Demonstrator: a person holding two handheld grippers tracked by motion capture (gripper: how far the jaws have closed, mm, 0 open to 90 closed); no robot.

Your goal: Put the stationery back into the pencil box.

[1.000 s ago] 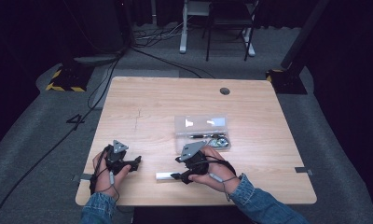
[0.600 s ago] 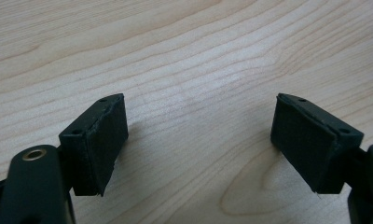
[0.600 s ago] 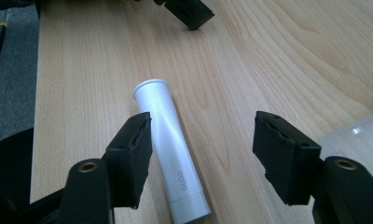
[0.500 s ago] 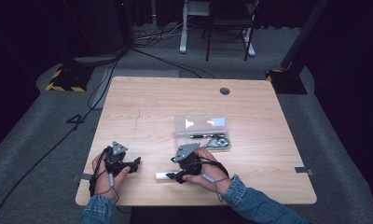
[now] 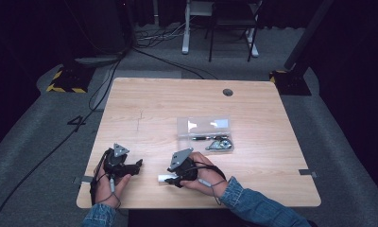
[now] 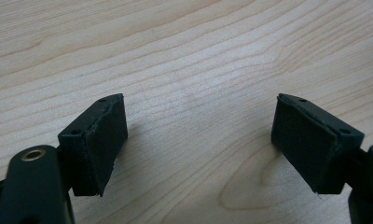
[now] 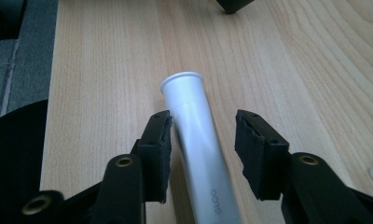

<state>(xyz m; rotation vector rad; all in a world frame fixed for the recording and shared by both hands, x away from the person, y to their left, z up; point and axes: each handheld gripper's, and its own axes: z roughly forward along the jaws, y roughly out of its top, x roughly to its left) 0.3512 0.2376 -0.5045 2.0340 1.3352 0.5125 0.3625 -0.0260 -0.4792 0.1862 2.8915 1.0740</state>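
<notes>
A white tube (image 7: pixel 194 130) with a wider cap end lies flat on the wooden table (image 5: pixel 177 104) near its front edge; in the high view its tip (image 5: pixel 164 178) pokes out left of my right hand. My right gripper (image 7: pixel 203 126) straddles it low over the table. Its jaws have just been closing with the tube between them. The left pad (image 7: pixel 159 137) sits against the tube's side, while the right pad (image 7: pixel 254 144) stands a small gap off it. My left gripper (image 6: pixel 198 121) rests open over bare wood, at the front left (image 5: pixel 139 165) in the high view.
A clear plastic case (image 5: pixel 203 127) lies open at mid-table, with a pen and small metal items (image 5: pixel 220 143) in its near half. A round cable hole (image 5: pixel 227 92) sits near the far edge. The floor and cables lie beyond the table.
My right gripper has slid left and down over the tube, covering most of it, and its jaws have narrowed around it. The left gripper has stayed put.
</notes>
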